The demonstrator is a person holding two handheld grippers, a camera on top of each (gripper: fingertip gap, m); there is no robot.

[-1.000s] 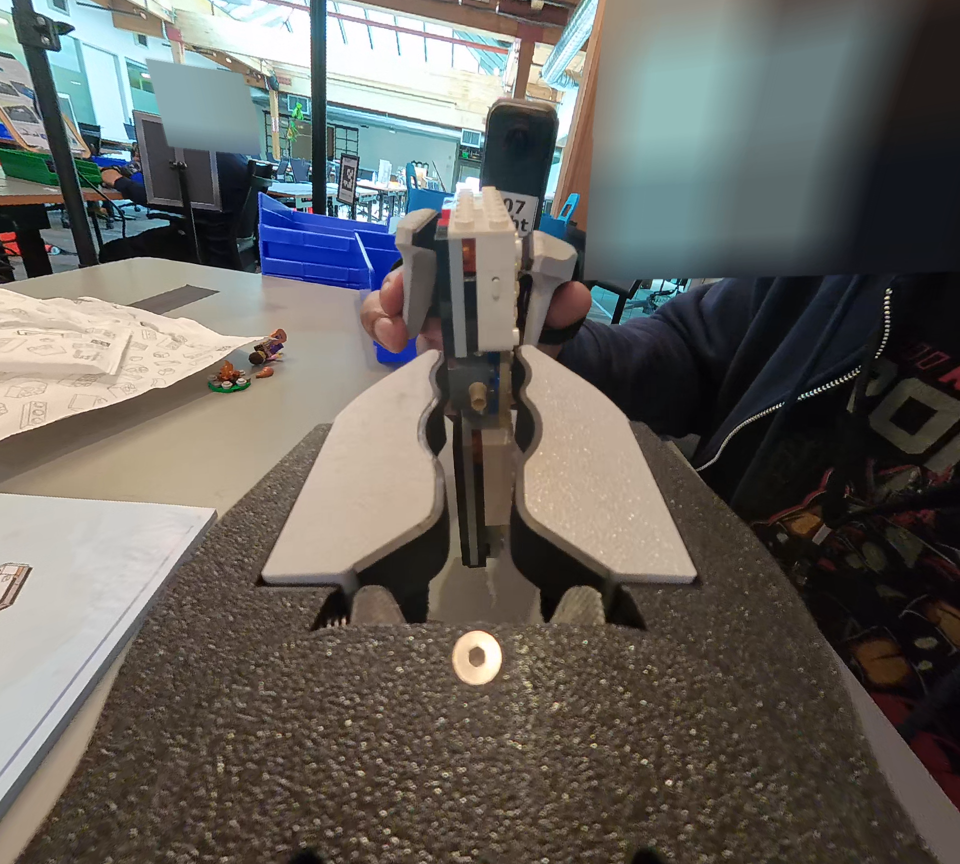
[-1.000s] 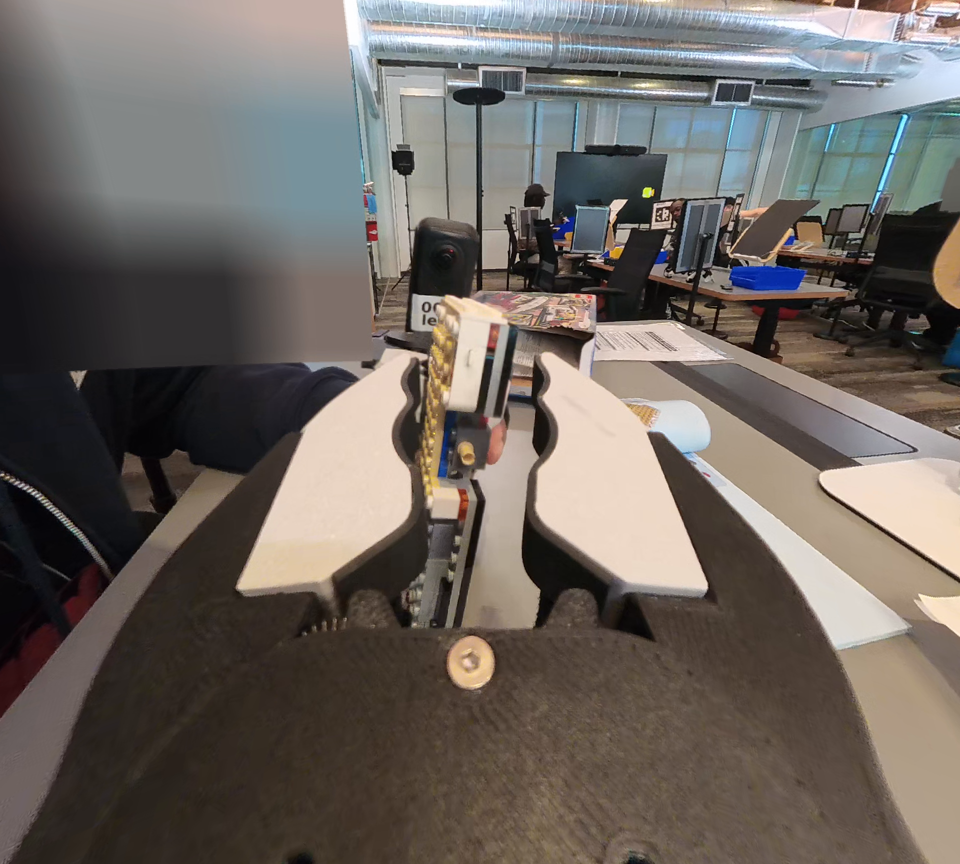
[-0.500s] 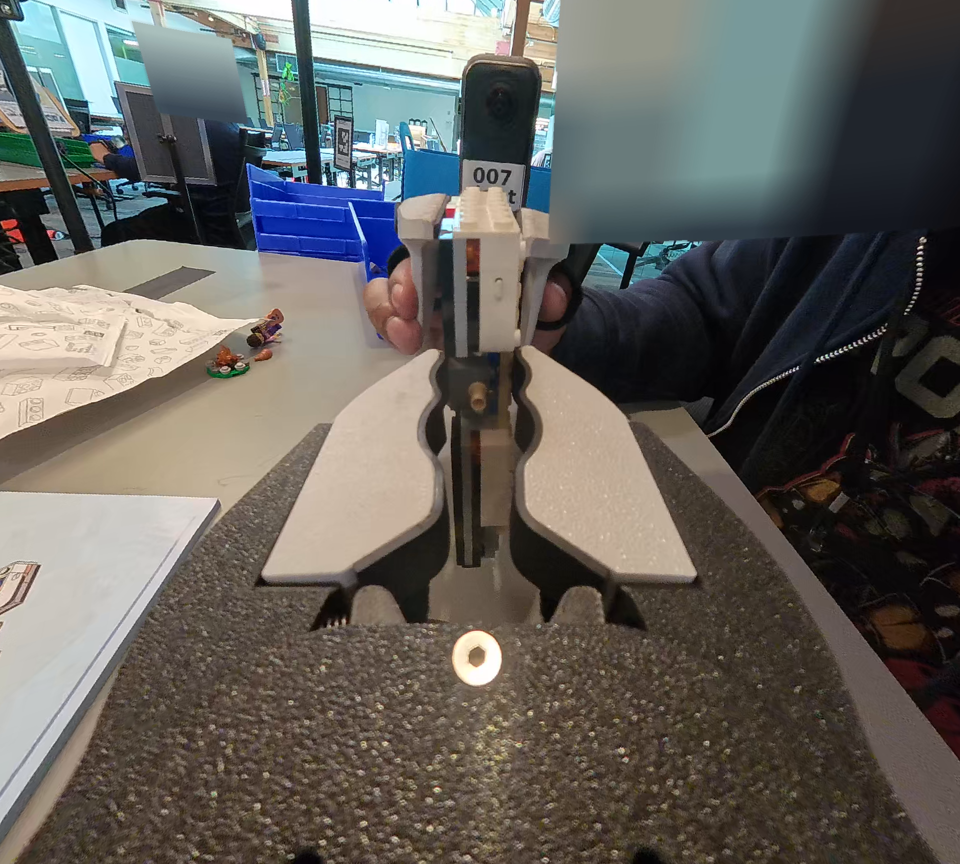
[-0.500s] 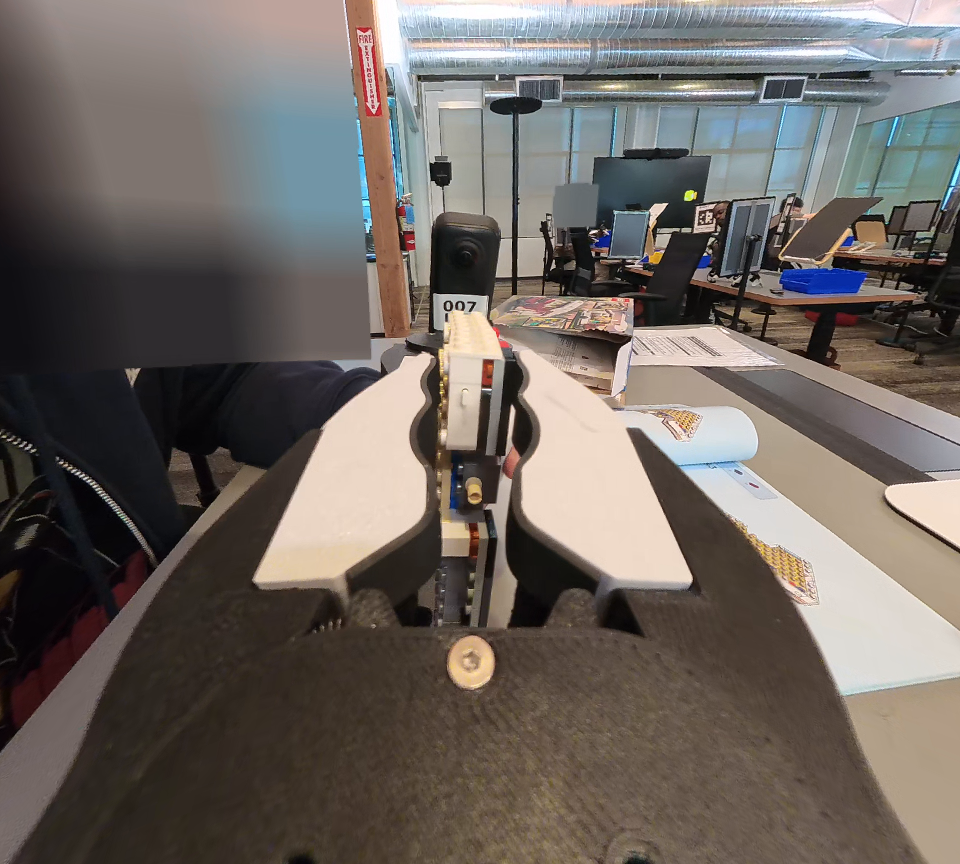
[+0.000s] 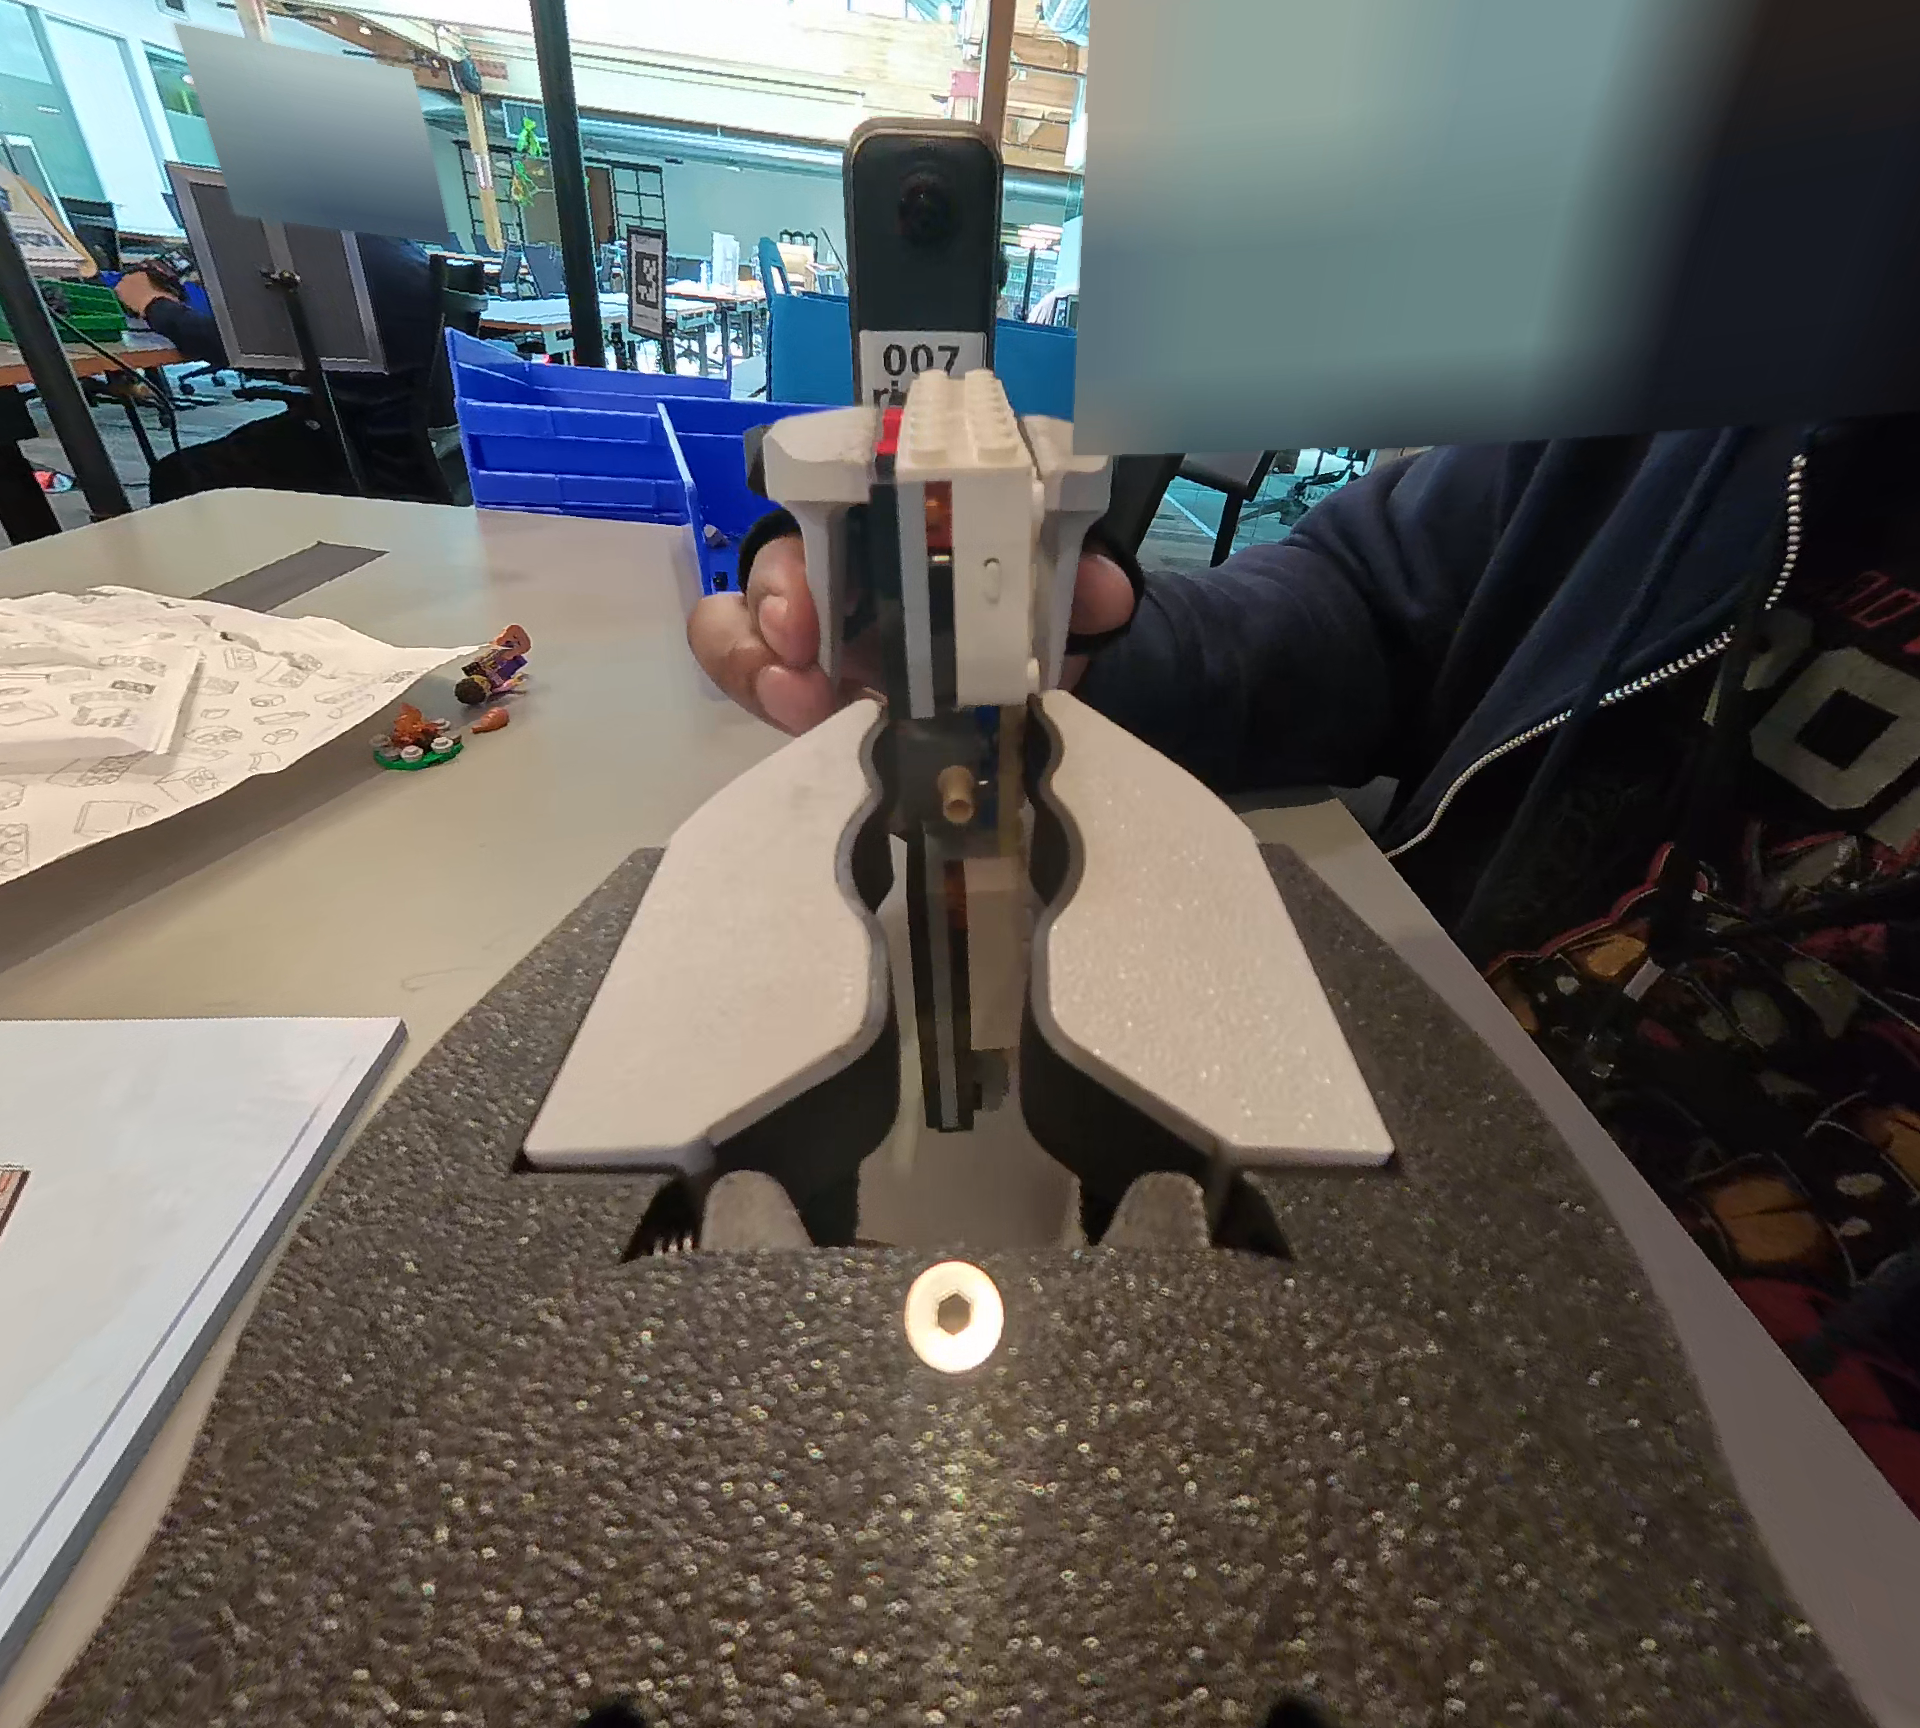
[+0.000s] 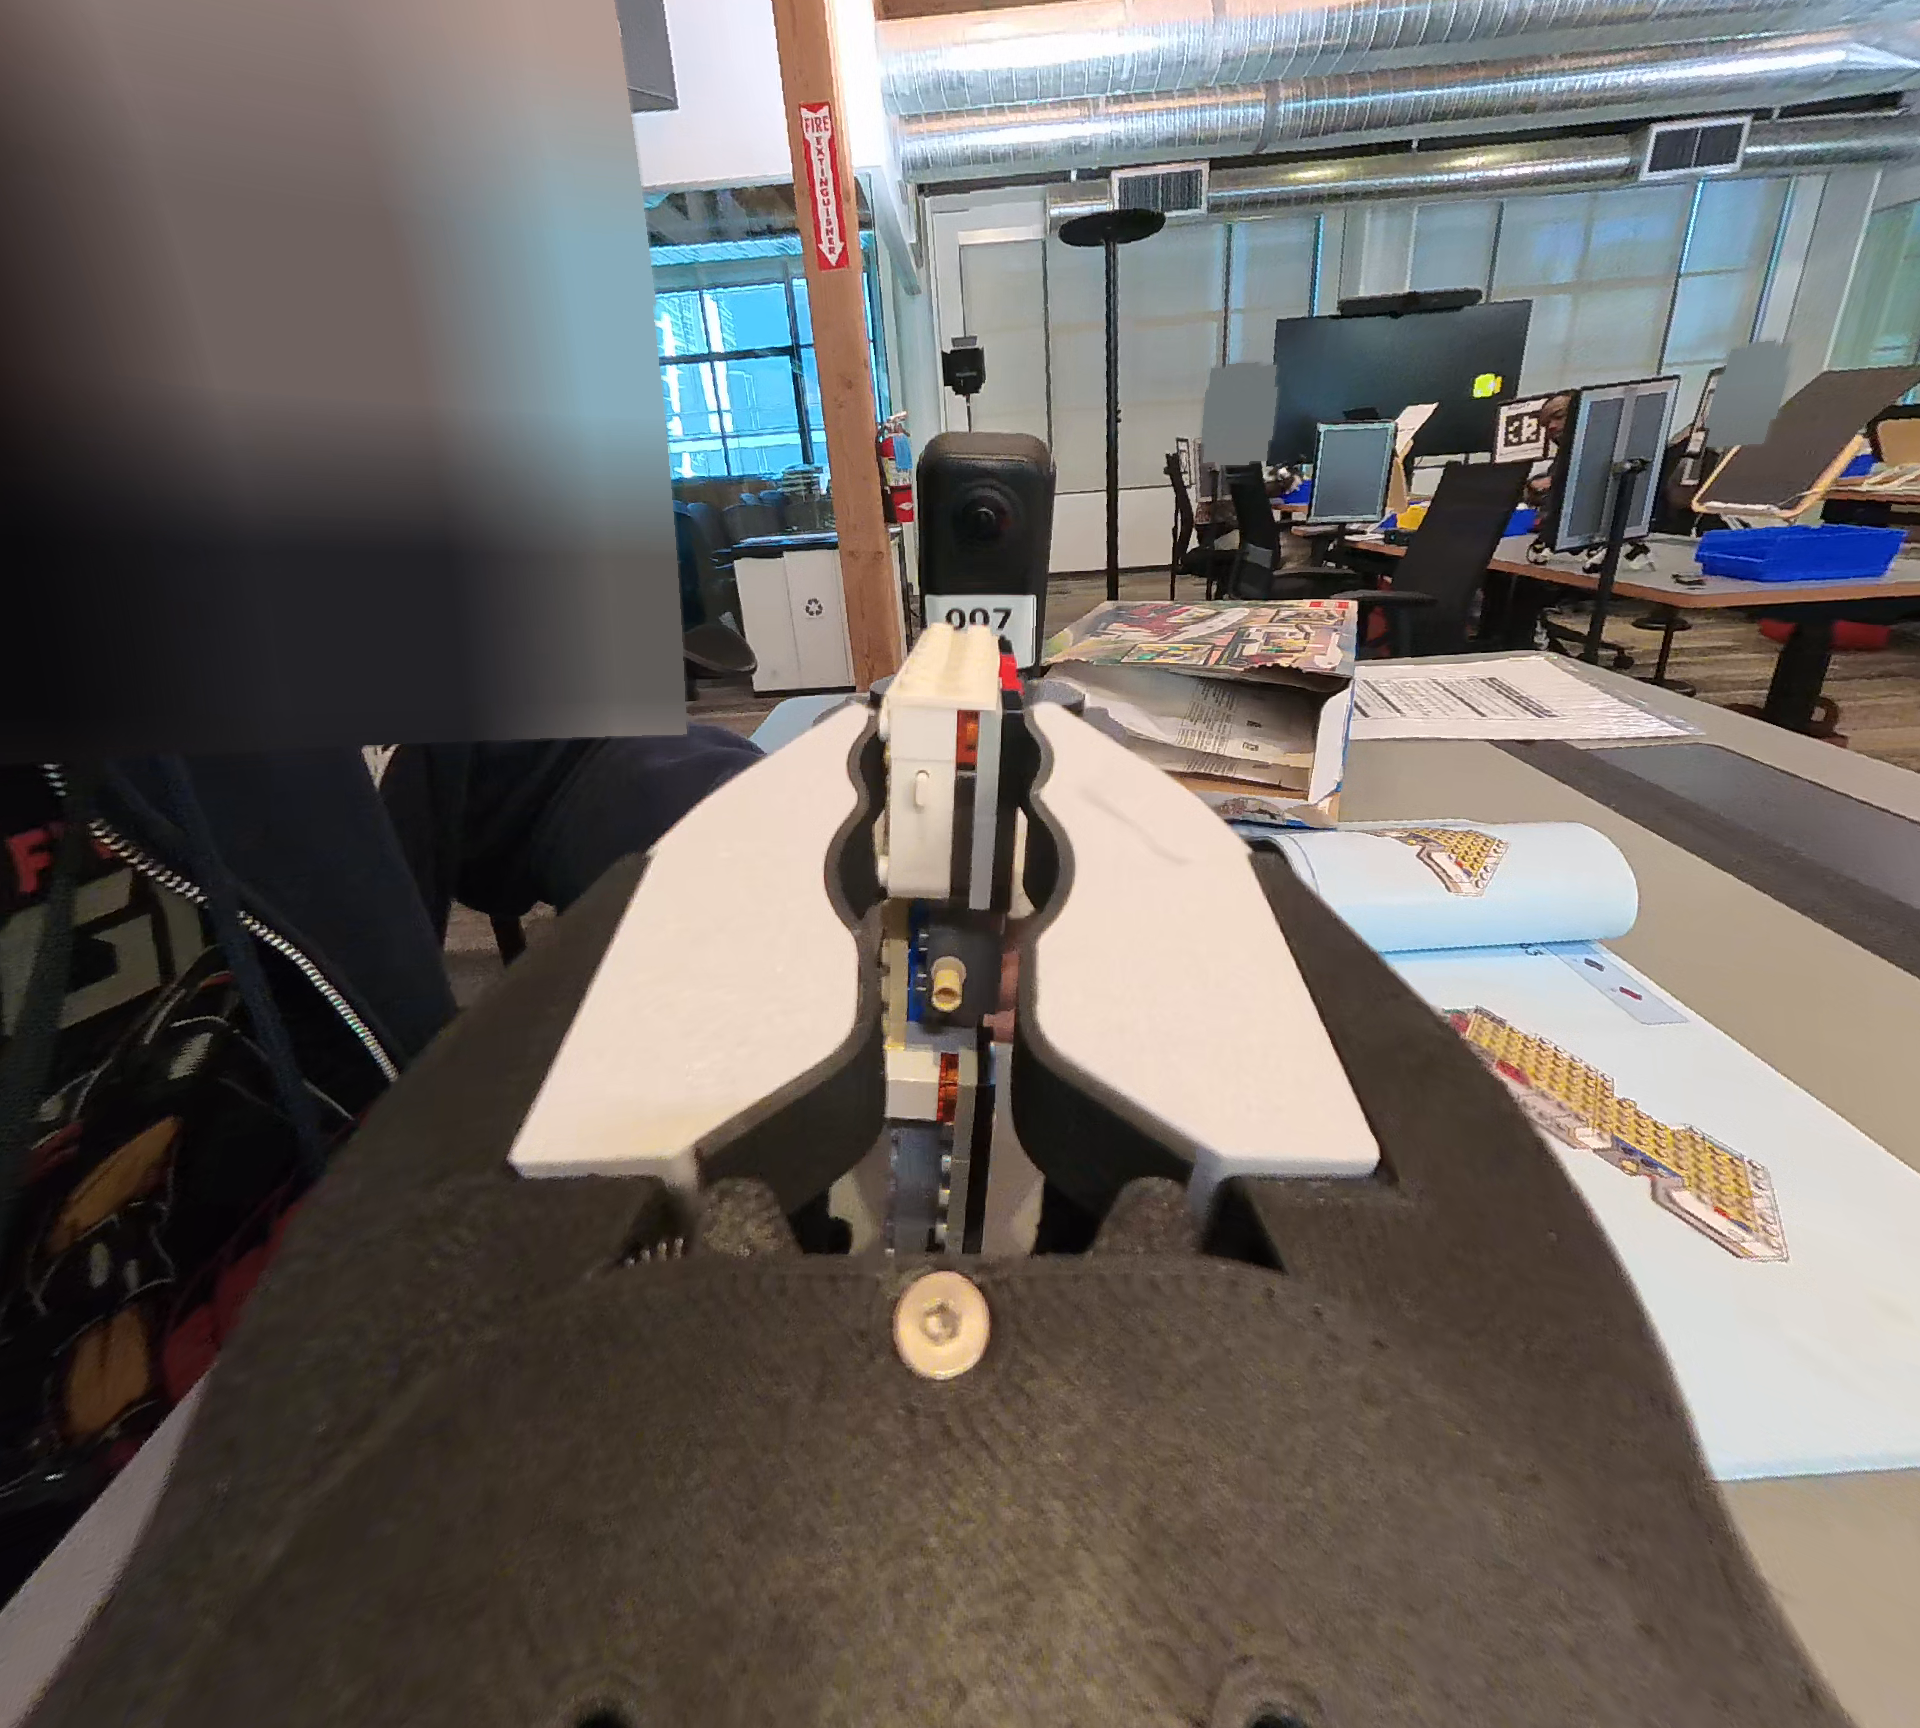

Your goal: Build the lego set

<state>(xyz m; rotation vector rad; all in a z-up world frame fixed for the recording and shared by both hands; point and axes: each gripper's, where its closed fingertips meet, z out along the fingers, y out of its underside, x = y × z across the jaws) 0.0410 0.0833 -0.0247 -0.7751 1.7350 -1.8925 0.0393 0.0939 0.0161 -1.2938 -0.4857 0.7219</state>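
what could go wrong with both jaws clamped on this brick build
1. Both grippers, left and right, grip one slim brick assembly end to end; any twist or pull apart could split its layers.
2. The tan peg sticks out between the pads and could snag or pop off.
3. It is held above the table; loosened pieces could scatter toward the small figure parts.

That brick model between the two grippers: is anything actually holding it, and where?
Both hold it. The left gripper clamps the brick model at its lower, darker part; the right gripper clamps its upper white block.
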